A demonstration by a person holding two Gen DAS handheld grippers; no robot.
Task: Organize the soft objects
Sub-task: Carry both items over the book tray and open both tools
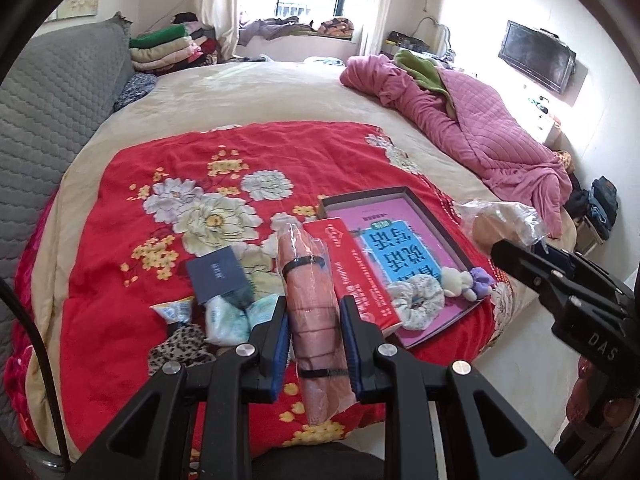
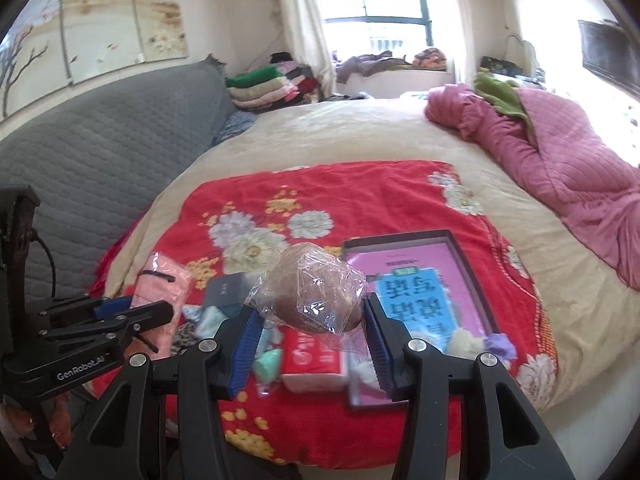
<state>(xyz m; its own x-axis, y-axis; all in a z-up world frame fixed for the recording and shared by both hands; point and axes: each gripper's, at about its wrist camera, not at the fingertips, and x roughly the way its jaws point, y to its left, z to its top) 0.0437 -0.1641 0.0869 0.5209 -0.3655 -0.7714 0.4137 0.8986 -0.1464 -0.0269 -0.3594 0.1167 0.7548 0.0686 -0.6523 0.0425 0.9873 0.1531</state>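
My left gripper (image 1: 314, 330) is shut on a long pink fabric roll (image 1: 308, 300) wrapped in plastic with black bands, held above the red floral blanket (image 1: 168, 152). The roll also shows in the right wrist view (image 2: 160, 292). My right gripper (image 2: 312, 320) is shut on a brownish soft bundle in crinkly clear plastic (image 2: 316, 292), held above the blanket. That bundle shows at the right of the left wrist view (image 1: 500, 216). A floral scrunchie (image 1: 416, 296) and small plush toys (image 1: 464, 282) lie on the pink book's near corner.
A dark box lid (image 1: 360, 196) holds a pink book (image 1: 400, 244); a red book (image 1: 356, 276) leans beside it. A navy box (image 1: 218, 274), tissue packs (image 1: 228, 316) and a leopard cloth (image 1: 180, 344) lie at left. A pink quilt (image 1: 460, 120) lies far right.
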